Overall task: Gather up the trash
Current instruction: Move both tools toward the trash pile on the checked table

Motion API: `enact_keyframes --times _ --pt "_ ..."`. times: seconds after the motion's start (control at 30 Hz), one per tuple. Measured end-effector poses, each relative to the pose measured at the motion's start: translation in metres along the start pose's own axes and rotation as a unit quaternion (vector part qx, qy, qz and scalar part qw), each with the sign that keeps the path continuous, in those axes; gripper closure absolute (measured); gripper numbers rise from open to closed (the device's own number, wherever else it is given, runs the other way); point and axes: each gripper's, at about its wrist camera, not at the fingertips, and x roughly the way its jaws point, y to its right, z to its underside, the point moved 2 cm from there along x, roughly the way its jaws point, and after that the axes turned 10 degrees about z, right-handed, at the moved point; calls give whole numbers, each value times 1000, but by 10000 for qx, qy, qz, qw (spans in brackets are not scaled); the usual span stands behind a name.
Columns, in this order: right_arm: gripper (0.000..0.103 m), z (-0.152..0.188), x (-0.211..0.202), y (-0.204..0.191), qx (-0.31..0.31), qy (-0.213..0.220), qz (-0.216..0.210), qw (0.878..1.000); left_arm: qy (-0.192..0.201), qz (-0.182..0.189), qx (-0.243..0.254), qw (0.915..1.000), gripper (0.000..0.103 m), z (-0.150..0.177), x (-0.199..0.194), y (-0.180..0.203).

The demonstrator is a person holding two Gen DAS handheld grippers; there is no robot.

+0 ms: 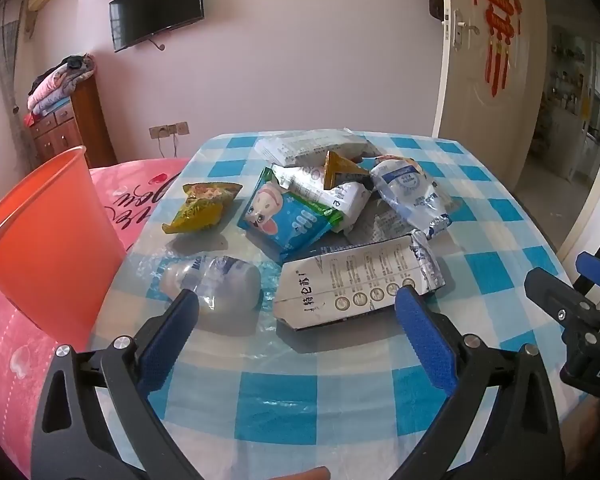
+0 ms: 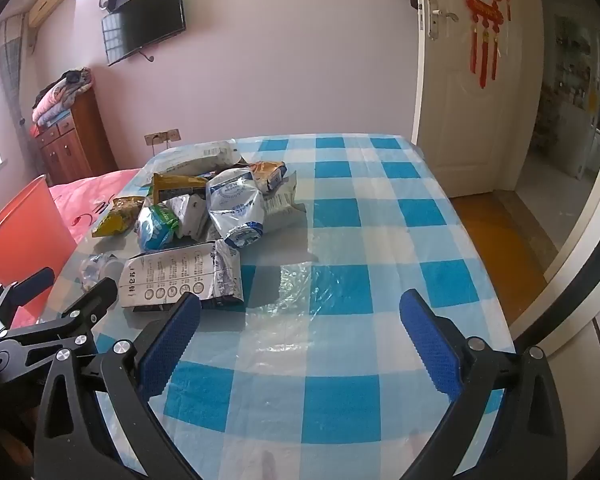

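Left wrist view is showing you the whole work zone: your left gripper [image 1: 296, 312] is hovering over the near edge of the table [image 1: 500, 208], fingers standing fully apart and gripping nothing. Just beyond its fingertips the flattened milk carton [image 1: 356, 280] and the crushed plastic bottle [image 1: 216, 284] are lying side by side (the bottle toward the table's left edge). Behind them the trash pile [image 1: 340, 188] is sitting toward the far left of the table, with the yellow snack bag [image 1: 204, 208] lying apart on its left side.

The orange bin [image 1: 48, 236] is standing off the table's left edge, on the pink bedspread [image 1: 140, 196]; that placement is probably keeping each drop short for the left gripper.

Right wrist view is showing you what the left one is not: your right gripper [image 2: 300, 312] is likewise wide apart and empty, pointing at the bare checked cloth on the right half of the table, well clear of the pile. It is also catching the left gripper from the side, and only a sliver of the bin at the frame's left. The bin's open rim is readable only in the left wrist view.
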Motion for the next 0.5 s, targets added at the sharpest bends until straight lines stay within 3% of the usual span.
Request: enact_keyframes --times 0.5 --pt "4 0 -2 1 40 182 -79 9998 -140 -233 80 9996 4 7 10 -8"
